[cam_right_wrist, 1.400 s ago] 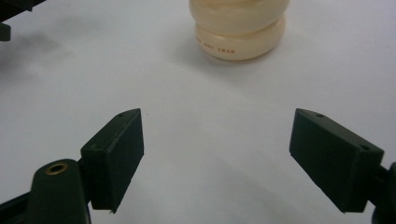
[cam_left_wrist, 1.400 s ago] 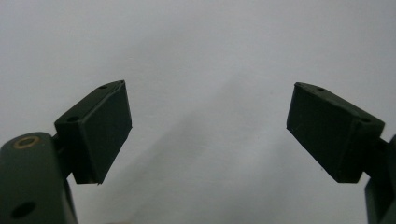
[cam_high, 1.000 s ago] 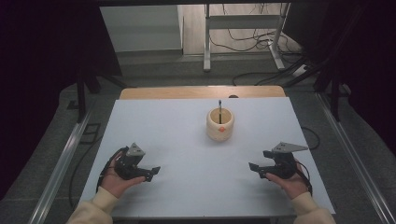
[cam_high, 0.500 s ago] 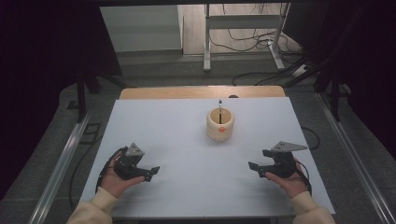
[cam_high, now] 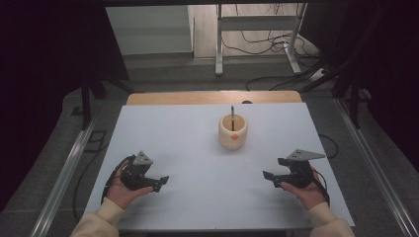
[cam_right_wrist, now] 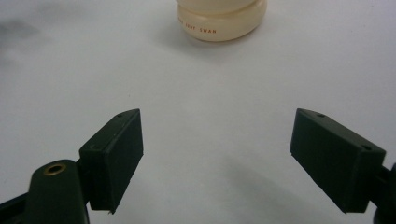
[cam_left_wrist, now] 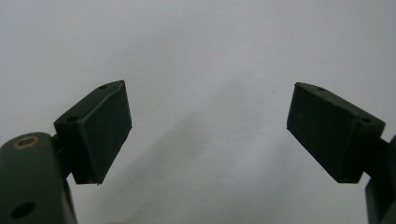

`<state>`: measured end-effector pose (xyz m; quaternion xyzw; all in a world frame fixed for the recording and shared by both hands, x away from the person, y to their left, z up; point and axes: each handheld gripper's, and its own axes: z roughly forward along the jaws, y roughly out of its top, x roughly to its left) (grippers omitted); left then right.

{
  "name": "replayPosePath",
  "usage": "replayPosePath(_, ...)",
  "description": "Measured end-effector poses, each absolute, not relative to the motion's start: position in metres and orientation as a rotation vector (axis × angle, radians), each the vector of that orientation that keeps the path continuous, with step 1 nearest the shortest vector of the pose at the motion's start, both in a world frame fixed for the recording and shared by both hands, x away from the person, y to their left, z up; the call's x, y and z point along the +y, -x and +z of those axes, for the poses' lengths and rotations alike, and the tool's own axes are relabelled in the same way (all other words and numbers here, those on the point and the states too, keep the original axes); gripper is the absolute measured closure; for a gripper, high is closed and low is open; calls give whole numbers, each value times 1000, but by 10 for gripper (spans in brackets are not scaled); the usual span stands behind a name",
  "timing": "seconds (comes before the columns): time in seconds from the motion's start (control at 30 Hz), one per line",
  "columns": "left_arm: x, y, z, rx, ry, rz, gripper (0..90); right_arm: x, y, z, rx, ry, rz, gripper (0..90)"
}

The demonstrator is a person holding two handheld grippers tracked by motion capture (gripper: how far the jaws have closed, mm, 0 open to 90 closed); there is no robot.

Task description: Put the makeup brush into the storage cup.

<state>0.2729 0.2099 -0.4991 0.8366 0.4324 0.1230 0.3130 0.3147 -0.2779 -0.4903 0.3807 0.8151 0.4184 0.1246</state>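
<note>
We have a cream cup [cam_high: 232, 133] with a thin dark stick [cam_high: 232, 111] standing in it, on the white table [cam_high: 197, 197] at about twelve o'clock from both hands, well apart from them. The left gripper [cam_high: 160, 181] and right gripper [cam_high: 269, 177] rest near the table's near edge, jaws spread wide, holding nothing. We judge the cup stiff, smooth, probably breakable — best clasped across its rounded wall. The stick looks light — pinch its upper end.
</note>
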Motion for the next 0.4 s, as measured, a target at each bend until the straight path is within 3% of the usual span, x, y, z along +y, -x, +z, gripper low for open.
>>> replayPosePath(0.4, 210, -273, -499, 1139, -2205, 325, 143, -278, -315, -490, 2375, -1110, 1219, 166)
